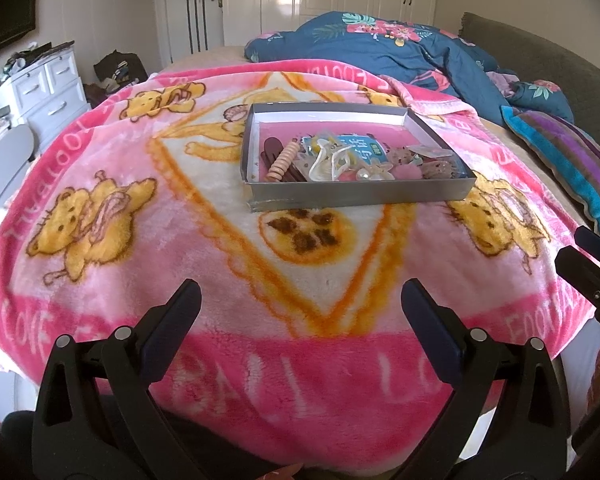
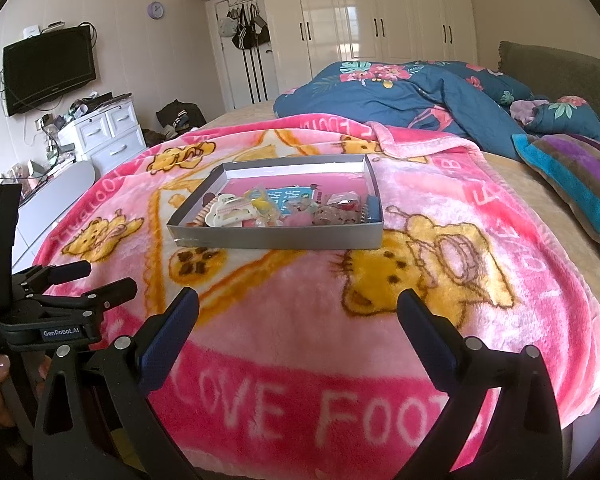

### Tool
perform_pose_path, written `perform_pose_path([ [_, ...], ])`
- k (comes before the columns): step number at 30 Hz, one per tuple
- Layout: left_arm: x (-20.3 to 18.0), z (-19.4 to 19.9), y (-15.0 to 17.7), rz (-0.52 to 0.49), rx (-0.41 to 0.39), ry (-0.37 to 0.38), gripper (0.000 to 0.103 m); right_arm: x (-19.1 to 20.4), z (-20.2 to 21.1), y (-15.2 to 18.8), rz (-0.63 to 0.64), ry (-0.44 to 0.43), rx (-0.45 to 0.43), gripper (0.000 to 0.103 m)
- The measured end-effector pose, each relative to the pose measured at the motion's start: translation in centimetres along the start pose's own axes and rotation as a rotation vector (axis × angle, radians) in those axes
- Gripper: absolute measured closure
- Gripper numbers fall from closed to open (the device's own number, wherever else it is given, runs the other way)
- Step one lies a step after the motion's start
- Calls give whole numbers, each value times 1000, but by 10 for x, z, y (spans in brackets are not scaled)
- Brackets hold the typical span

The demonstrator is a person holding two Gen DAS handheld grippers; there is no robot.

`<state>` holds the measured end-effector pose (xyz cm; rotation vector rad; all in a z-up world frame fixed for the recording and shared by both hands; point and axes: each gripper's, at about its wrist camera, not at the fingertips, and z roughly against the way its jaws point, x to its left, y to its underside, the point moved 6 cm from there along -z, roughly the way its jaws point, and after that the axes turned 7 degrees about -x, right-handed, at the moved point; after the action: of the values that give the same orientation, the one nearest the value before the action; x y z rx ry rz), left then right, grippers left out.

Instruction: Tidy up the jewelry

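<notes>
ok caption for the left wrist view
Open left tongs hover over a pink blanket, facing a jewelry-filled tray.

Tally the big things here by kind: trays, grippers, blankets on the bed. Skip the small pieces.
Grey trays holding the jewelry: 1, the tray
Grippers, jaws open and empty: 2, left gripper and right gripper
Blankets: 2, pink bear blanket and blue floral quilt
Total: 5

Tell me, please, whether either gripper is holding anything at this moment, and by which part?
Nothing is held. The left gripper and right gripper both have open jaws, short of the box.
</notes>
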<state>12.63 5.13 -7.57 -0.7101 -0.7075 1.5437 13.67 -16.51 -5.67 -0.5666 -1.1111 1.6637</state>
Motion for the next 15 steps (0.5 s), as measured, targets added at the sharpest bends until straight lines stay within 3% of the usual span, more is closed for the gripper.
perform_pose_path([
  [15, 1, 0, 0, -1, 0, -5, 9, -2, 1, 4, -5, -5, 9, 4],
])
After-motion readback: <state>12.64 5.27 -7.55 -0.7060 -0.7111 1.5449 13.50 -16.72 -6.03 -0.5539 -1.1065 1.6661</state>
